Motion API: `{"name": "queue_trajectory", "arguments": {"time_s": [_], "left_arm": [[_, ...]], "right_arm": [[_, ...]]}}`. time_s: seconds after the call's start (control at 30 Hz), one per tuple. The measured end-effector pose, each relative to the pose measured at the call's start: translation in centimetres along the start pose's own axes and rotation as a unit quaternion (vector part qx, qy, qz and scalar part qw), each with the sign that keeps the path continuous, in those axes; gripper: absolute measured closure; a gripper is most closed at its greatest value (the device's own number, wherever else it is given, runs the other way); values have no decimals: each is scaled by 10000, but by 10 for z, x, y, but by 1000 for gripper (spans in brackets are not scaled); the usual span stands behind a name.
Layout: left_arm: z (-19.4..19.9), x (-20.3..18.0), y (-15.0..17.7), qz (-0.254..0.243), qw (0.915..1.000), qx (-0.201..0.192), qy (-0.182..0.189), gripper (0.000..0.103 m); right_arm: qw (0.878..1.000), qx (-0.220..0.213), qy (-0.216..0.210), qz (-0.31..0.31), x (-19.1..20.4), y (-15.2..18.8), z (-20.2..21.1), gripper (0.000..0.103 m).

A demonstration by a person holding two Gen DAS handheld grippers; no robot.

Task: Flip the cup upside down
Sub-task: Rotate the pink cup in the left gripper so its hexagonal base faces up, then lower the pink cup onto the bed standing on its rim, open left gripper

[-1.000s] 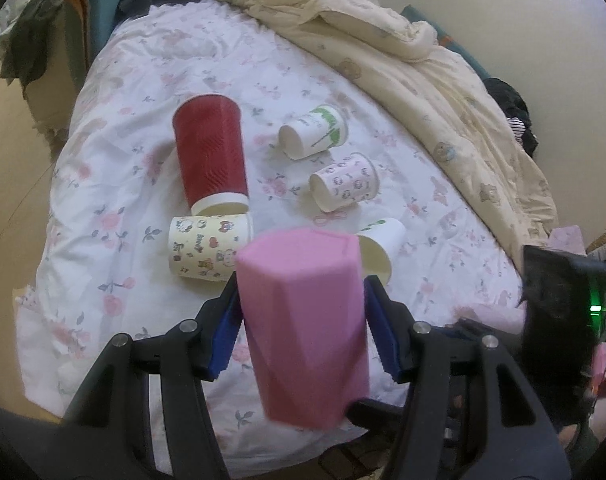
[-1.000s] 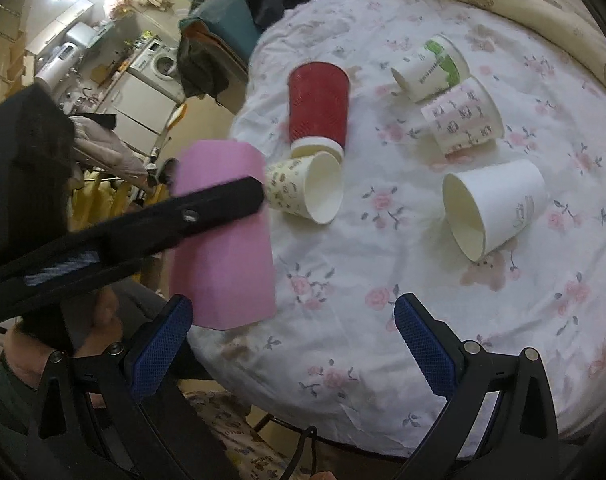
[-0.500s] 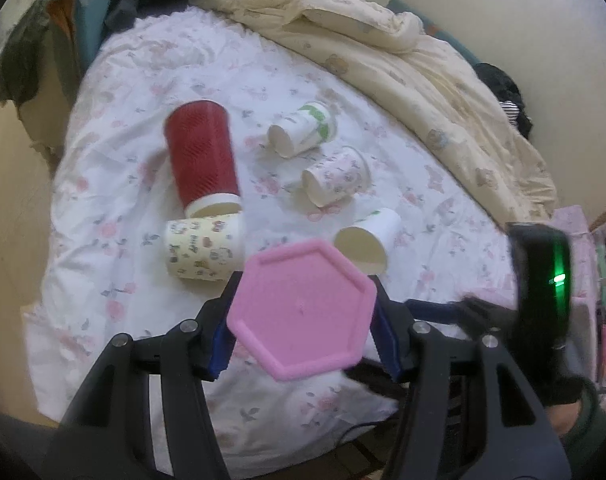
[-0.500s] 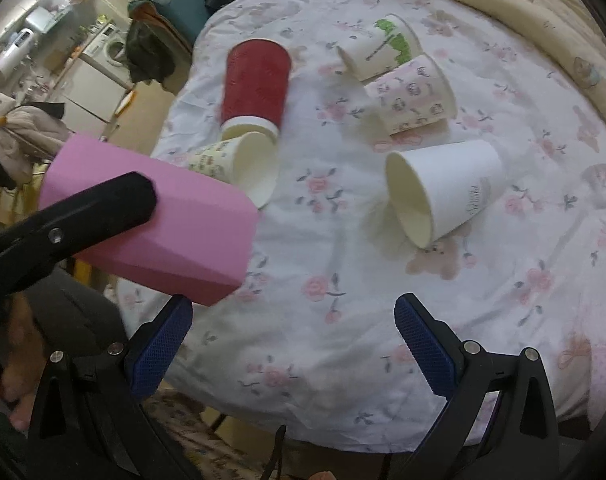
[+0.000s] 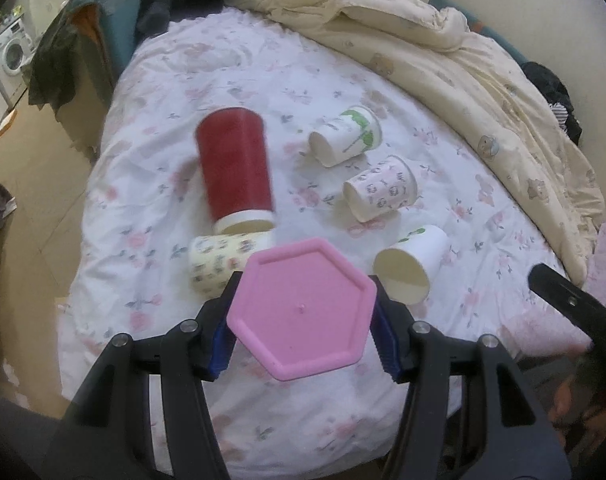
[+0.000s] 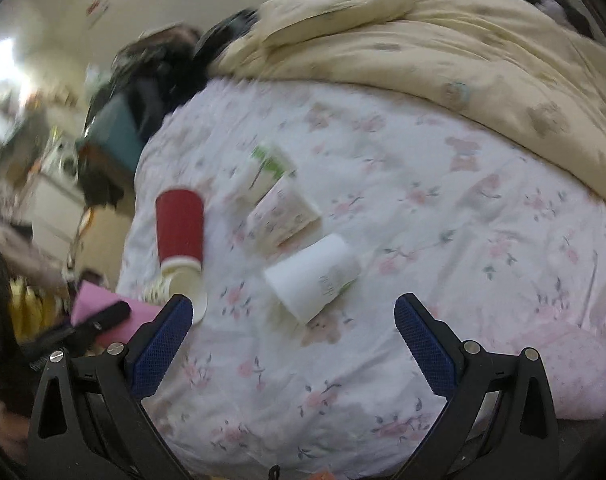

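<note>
1 pink hexagonal cup [image 5: 301, 312] sits clamped in my left tool [image 5: 303, 320], its 2 blue pads pressing opposite sides of the 6-sided body. In the left wrist view I look straight at its flat closed base, so the mouth points away from the camera, toward the bed [image 5: 263, 80]. I judge that I hold it this way because the turn is well along: with the base up and the mouth facing the bedsheet, it only needs lowering to stand upside down. Gripping it across the waist keeps the rim free to land flat.

The cup hangs above the near edge of the bed; I cannot tell whether its rim touches the sheet yet. Just beyond it lies the yellow patterned paper cup [image 5: 223, 260] on its side, and beyond that the tall red cup [image 5: 235, 168], also on its side, its pale rim touching the patterned one. Right of the pink cup and near it lies a white paper cup [image 5: 411, 268], mouth toward me. Farther from the pink cup lie a pink-printed cup [image 5: 383, 192] and a green-printed cup [image 5: 347, 136]. A cream quilt [image 5: 443, 52] is bunched on the far side of the bed.

My right tool [image 6: 293, 344] is spread wide with nothing in it, held off to the right of the pink cup, leaving room to set it down.

The sheet is soft, so the cup may tip on release.
</note>
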State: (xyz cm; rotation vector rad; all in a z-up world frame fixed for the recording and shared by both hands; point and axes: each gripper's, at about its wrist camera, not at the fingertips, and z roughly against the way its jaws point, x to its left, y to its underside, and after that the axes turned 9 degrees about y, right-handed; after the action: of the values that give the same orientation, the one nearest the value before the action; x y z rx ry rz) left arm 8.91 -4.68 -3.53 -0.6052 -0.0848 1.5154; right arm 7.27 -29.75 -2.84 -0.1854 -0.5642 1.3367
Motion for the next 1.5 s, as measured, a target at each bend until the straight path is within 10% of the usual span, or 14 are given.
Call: {"name": "queue_trajectory", "arguments": {"time_s": [0.4, 0.87, 0.93, 1.0, 1.5], "left_arm": [[-81, -40, -11, -503, 9942, 12, -946, 49], [-106, -32, -4, -274, 9958, 200, -849, 48], [-105, -30, -4, -248, 9966, 237, -751, 32], [-101, -26, -4, -132, 9969, 214, -749, 7], [52, -14, 10, -509, 9898, -1185, -613, 6]], "right_arm": [[9970, 150, -356, -676, -36, -4, 5, 0], [9954, 264, -552, -732, -34, -5, 3, 0], [9956, 281, -532, -720, -33, -5, 2, 0], [9958, 287, -517, -698, -32, -5, 2, 0], [9989, -131, -436, 93, 1, 3, 15, 0]]}}
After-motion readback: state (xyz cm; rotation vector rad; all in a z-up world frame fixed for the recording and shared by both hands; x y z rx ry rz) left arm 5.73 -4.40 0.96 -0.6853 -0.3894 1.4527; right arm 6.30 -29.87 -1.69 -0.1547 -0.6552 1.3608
